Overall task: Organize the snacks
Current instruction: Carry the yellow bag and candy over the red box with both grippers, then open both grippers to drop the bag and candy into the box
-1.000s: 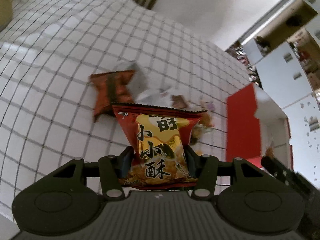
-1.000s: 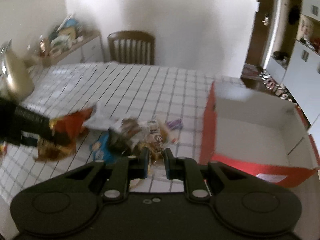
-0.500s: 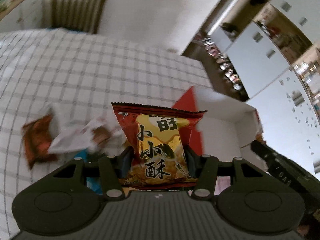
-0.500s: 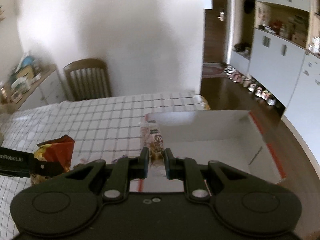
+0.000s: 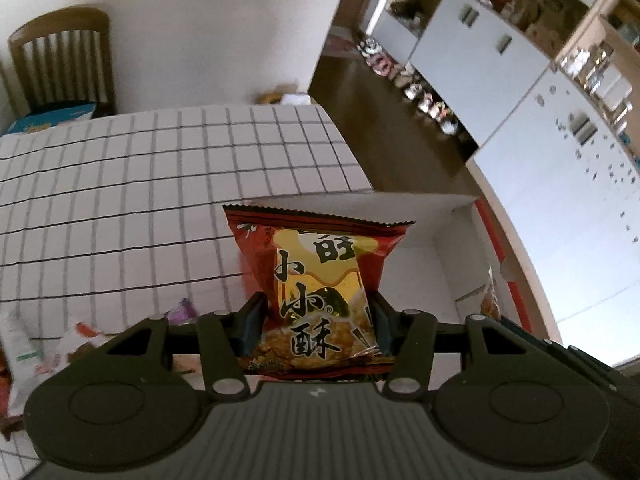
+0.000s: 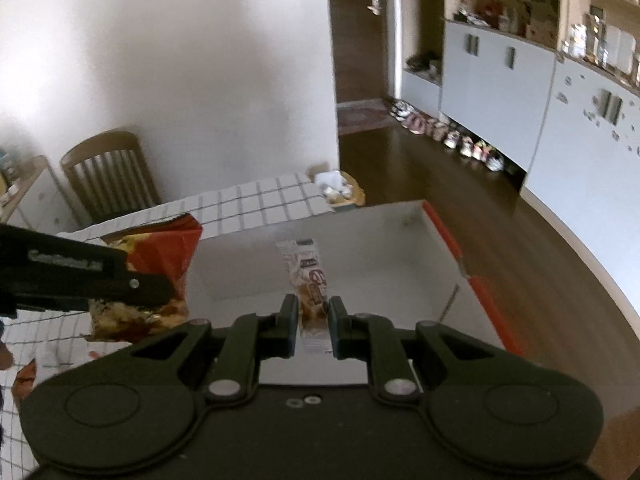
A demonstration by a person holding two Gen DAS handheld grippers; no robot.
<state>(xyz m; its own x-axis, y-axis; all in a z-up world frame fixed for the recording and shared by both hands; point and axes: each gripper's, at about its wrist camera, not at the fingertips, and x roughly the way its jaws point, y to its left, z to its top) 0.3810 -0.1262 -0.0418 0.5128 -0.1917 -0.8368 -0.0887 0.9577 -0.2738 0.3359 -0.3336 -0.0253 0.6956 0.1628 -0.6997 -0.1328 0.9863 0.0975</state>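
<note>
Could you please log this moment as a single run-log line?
left tool: shut on red snack bag | right tool: shut on white snack bar | both over open box | not released

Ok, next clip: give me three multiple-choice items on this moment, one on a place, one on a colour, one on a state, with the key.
1. Where is the slim white snack bar?
A. Lying on the chair
B. Between the fingers of the right tongs, over the box
C. Flat on the checked tablecloth

2. What is the main colour of the chip bag in the left tongs?
A. Red with a yellow panel
B. Blue
C. Plain white

3. What state are the left tongs in?
A. Wide open, nothing held
B. Shut with nothing held
C. Shut on the chip bag

Key: 1 B, the bar stands up between the two fingers with the box's white inside behind it. 2 A, the left wrist view shows a red wrapper with a yellow centre. 3 C, both fingers press the bag's lower sides.
</note>
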